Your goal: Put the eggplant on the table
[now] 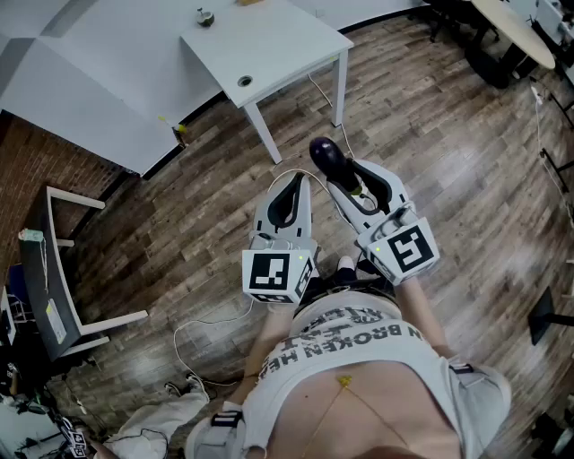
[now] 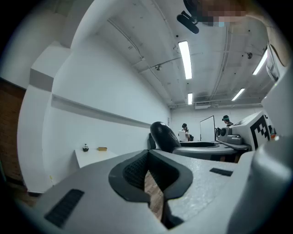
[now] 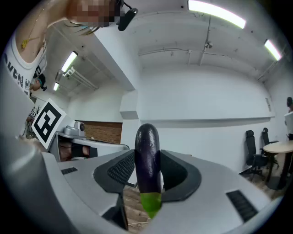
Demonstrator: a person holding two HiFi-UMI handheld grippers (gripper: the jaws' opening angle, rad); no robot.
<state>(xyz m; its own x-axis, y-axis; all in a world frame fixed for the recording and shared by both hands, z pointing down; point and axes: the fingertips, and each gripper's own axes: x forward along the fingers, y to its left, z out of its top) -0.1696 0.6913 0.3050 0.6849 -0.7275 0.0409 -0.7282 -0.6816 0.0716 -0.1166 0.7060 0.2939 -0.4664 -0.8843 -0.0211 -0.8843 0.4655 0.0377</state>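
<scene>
half the job looks done: the eggplant (image 3: 148, 160) is pinched between the right gripper (image 1: 341, 175) pads, green stem end down, over the floor and well short of the white table (image 1: 269, 45). carrying and setting down remain. both grippers point level ahead; the left gripper (image 1: 291, 184) is closed and empty.

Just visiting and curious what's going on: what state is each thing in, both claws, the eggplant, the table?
right claw: shut on the eggplant.
left claw: shut, empty.
eggplant: gripped in the air, not yet on the table.
table: standing ahead, small items at its far edge.
</scene>
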